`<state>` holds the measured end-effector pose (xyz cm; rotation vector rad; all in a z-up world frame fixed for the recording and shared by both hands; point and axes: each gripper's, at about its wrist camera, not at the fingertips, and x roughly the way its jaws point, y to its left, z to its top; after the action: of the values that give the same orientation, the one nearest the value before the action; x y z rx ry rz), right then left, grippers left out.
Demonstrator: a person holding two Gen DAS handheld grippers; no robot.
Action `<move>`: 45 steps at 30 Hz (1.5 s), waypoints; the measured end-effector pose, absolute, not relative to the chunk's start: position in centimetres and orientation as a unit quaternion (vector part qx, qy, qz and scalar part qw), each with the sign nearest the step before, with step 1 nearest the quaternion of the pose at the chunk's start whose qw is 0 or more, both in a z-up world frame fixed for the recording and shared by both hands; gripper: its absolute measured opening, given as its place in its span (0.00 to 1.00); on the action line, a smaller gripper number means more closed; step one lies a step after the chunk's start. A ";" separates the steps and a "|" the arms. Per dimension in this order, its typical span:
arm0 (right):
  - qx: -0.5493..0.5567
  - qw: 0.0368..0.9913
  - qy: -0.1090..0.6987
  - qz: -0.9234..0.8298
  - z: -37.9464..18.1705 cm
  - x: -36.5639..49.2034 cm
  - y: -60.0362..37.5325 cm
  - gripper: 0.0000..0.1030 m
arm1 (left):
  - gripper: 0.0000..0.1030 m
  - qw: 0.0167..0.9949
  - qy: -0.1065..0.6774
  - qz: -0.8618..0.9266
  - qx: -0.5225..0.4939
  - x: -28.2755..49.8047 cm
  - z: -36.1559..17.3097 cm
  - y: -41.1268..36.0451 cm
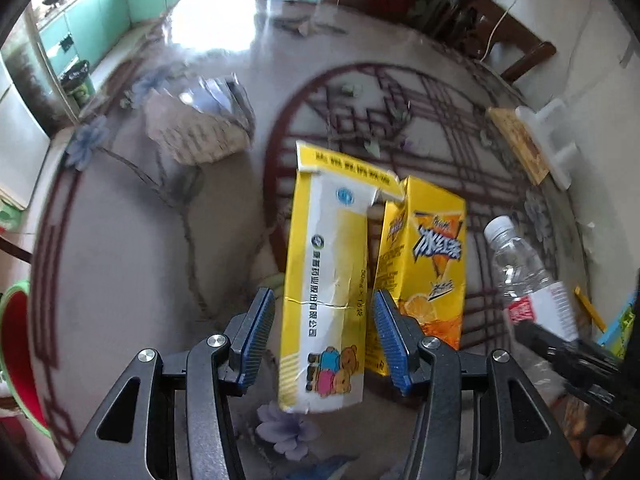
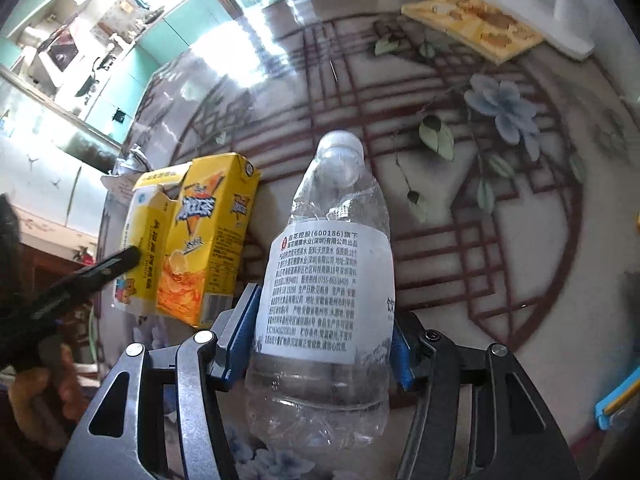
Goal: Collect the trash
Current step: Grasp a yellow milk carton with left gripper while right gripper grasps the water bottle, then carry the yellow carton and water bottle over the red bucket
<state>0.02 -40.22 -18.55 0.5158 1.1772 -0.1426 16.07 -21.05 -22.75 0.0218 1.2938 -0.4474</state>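
Right tongs (image 2: 320, 344) clamp one clear plastic bottle (image 2: 328, 280), white-capped and seemingly empty, by its labelled middle. Left tongs (image 1: 324, 336) stand partly open around a yellow-and-white carton (image 1: 326, 292) with a torn top flap; whether the pads (image 1: 258, 336) press it I cannot tell. Just beside it stands a yellow drink box (image 1: 432, 264), making two cartons on the patterned counter (image 1: 120, 280). Farther back sits one woven basket (image 1: 200, 136) holding pale papers. One flat yellow tray (image 2: 472, 24) lies at the counter's far edge.
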 end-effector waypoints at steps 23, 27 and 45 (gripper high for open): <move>0.130 0.859 0.491 -0.067 -11.7 1.8 -32.3 0.51 | 0.31 0.818 0.533 -0.214 -0.030 10.6 -16.4 -11.1; 0.115 0.856 0.500 -0.071 -11.8 1.7 -31.0 0.51 | 0.32 0.823 0.529 -0.205 -0.045 9.8 -15.7 -8.2; 0.103 0.843 0.516 -0.111 -10.7 -1.1 -28.1 0.54 | 0.32 0.832 0.510 -0.204 -0.076 8.1 -13.8 -0.3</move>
<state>-1.09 -28.11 -10.72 0.2169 1.0906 -0.2334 8.12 -0.25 -13.83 -0.1614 1.0813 -0.4316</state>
